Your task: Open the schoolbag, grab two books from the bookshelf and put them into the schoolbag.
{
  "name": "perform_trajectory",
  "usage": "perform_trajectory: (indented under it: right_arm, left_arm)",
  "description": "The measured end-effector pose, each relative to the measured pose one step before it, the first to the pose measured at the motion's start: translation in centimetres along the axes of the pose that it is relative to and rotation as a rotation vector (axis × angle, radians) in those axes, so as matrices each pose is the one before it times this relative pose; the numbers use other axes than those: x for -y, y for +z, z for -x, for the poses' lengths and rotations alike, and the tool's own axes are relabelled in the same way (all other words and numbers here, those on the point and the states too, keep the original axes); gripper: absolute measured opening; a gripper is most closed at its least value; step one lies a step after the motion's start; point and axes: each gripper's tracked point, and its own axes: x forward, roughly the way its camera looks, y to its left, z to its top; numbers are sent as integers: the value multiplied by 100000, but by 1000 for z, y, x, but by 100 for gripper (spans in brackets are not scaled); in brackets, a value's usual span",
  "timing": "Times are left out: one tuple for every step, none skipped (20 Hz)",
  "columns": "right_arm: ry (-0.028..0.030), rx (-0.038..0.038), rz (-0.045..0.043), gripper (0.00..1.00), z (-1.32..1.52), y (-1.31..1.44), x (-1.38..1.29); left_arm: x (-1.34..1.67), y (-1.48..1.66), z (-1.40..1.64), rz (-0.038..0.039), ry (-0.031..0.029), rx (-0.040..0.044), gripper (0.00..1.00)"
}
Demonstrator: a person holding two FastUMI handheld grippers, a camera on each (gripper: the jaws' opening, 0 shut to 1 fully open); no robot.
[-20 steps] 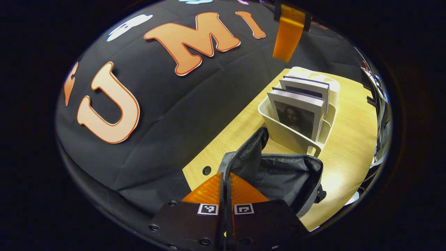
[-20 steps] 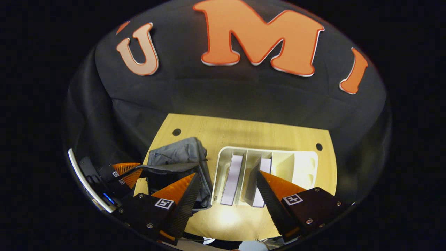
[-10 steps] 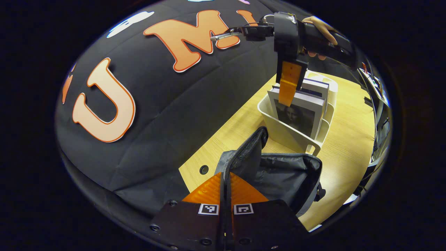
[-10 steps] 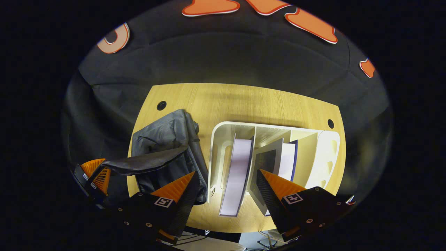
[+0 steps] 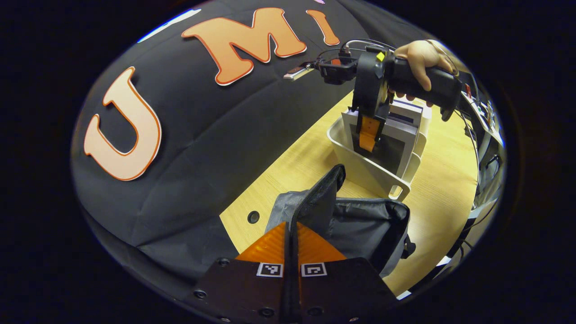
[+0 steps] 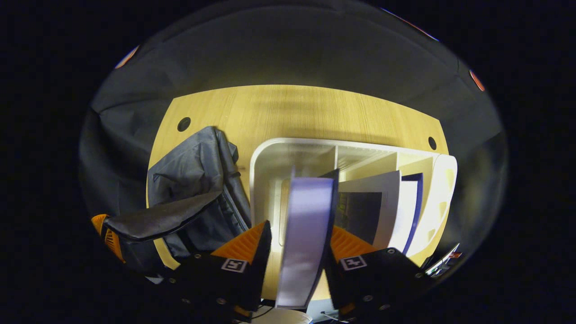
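The right gripper (image 6: 298,245) is straddling the nearest book (image 6: 306,225) from above, at lower centre of the right gripper view. Its orange fingers (image 6: 245,243) are standing one on each side of the book's pale page edge. They are drawn in close to the covers, but whether both pads are pressing cannot be told. The book's long axis is running from the bottom of the frame up toward the middle, straight between the fingers, so the lift to come looks like a pull back along the gripper's own line.

That book is standing upright in the left compartment of the white bookshelf (image 6: 265,153) on the wooden table (image 6: 288,108). A second book (image 6: 375,202) is leaning in the compartment to its right. In the left gripper view, at upper right, a hand (image 5: 420,54) is holding this gripper (image 5: 366,135) down over the same rack (image 5: 355,159).

The left gripper (image 5: 291,245), at bottom centre of its own view, is pinching the zipper-edged flap (image 5: 321,198) of the grey schoolbag (image 5: 373,227) between closed fingers, holding the mouth open. The bag is lying just beside the rack, at its left in the right gripper view (image 6: 193,180), and what can be seen of its inside is holding no book.

Judging by this, the first book is on the point of being taken.
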Motion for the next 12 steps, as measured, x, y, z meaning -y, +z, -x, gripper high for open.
perform_trajectory:
  right_arm:
    - [553, 266, -2336, 46, -25, 10, -137]
    - [-670, 403, -1114, 41, 73, 78, 216]
    - [-1454, 176, -348, 40, 205, -304, 315]
    - [-754, 503, -668, 40, 474, -108, 25]
    - [540, 695, -1284, 40, 681, -131, -323]
    - [1551, 734, -1948, 39, 1063, -14, -449]
    - [2254, 1365, -1940, 39, 1247, 142, -685]
    - [1401, 2201, -931, 39, 1187, 371, -530]
    - [-1023, 2662, 851, 39, 1271, 398, 70]
    - [-747, 2899, 858, 39, 1529, 396, 183]
    - [-843, 2920, 116, 39, 1471, 487, 136]
    - [-361, 2797, -776, 39, 1463, 285, 20]
  left_arm:
    - [-62, -15, -86, 363, 371, -8, 0]
    - [-200, -134, -156, 128, 474, 111, 0]
    - [-55, -38, -14, 103, -218, 9, 1]
    - [57, -4, 0, 162, -1119, 301, 1]
    - [151, 121, 34, -257, -1000, 619, 1]
    - [10, 38, 76, -991, -873, 309, 1]
    - [-79, 51, 9, -1015, -730, 118, 0]
    - [-107, 1, 87, -687, -443, 141, 1]
    - [-37, 139, 163, -551, -621, 492, 0]
    - [-76, 23, 196, -319, -605, 551, 1]
    - [38, 66, 171, -104, -462, 464, 1]
    - [33, -109, 68, -237, -698, 96, 1]
